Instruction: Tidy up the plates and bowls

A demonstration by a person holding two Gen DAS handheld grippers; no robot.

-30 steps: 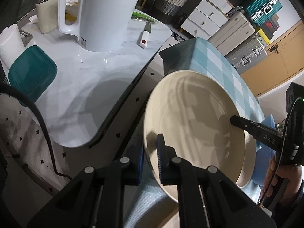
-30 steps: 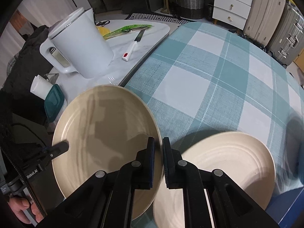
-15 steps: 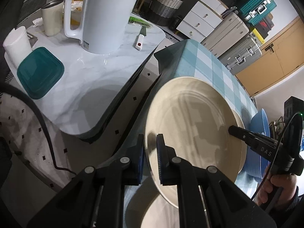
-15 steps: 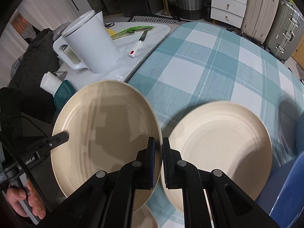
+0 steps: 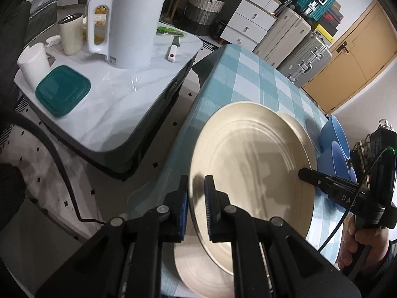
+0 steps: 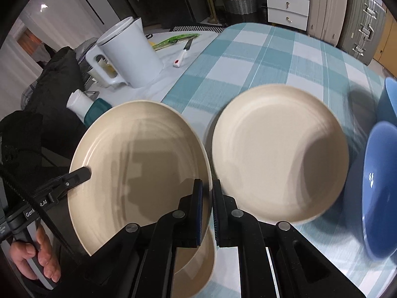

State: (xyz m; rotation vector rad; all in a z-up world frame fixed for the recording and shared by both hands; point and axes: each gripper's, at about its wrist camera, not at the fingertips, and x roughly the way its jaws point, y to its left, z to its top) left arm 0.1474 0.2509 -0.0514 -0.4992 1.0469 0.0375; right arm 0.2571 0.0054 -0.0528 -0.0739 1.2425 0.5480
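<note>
Cream plate (image 5: pixel 250 173) tilted, clamped at opposite rims by left gripper (image 5: pixel 196 209) and right gripper (image 6: pixel 207 212), both angled steeply downward

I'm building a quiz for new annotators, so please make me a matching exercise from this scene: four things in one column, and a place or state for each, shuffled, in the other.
Things:
1. held cream plate
2. second cream plate
3. blue bowls
4. white kettle

Places or states:
A. on the marble side table
B. lying flat on the checked tablecloth
C. gripped at opposite rims by the left claw and right claw
D. at the far right of the right wrist view

Pairs: 1-C, 2-B, 3-D, 4-A
</note>
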